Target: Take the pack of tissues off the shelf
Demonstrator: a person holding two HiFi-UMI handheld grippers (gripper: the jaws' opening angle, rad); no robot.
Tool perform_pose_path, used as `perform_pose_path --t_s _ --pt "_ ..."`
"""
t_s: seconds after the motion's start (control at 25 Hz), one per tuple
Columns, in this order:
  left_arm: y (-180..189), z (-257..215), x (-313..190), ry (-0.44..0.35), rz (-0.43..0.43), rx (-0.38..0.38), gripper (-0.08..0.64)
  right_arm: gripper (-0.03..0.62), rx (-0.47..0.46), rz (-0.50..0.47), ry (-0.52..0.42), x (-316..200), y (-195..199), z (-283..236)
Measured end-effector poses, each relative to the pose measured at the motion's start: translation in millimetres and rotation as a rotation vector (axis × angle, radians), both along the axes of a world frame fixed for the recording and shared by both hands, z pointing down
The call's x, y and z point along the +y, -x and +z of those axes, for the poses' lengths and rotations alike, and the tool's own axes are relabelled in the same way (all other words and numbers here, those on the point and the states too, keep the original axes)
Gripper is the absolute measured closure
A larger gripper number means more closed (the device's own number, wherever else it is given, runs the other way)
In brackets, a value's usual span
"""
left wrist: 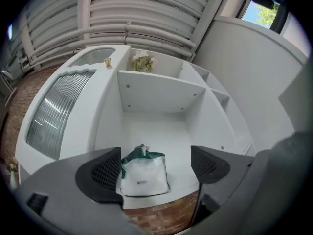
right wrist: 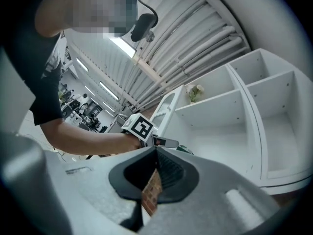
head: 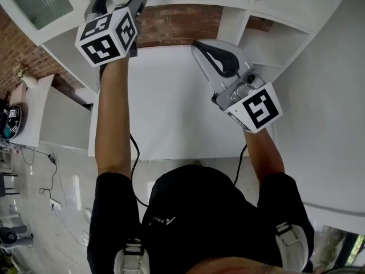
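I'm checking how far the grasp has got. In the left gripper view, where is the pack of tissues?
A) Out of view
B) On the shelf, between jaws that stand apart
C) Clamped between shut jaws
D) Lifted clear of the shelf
B: the left gripper has its jaws wide apart, and the pack of tissues sits on the white shelf between them, with a clear gap at the right jaw.
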State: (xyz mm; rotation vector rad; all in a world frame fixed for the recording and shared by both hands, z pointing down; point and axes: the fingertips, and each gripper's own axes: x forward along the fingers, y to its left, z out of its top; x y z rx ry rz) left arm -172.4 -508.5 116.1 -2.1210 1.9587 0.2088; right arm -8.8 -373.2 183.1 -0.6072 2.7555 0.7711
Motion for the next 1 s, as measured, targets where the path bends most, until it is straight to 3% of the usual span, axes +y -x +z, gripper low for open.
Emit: perform_pose_path --t_s 0.16,0.32,0.48,0.76,1.0 --pt "6.9 1.1 -20.8 0.038 -0.044 -0.002 0.124 0.591 -0.002 -0.043 -0.012 -10.0 -2.6 2.6" --pt "15.8 2.5 -39.7 0.076 -0.075 0.009 0.122 0.591 -0.006 -0.065 0.042 -14.2 3.2 9.7" --pt "19.6 3.3 -54.9 0.117 -0.090 -0.001 0.118 0.591 -0.021 -0.064 0.017 -18.3 1.3 11.1" --pt "25.9 -2.5 -51.5 0.100 -0.167 -0.071 0.112 0.591 -0.040 -0.059 0.020 -23.4 -4.8 13.3" --pt "30.4 11.1 -67.9 0.186 -0.162 -0.068 0.091 0.591 -0.031 -0.071 0.057 -22.0 -2.7 18.1"
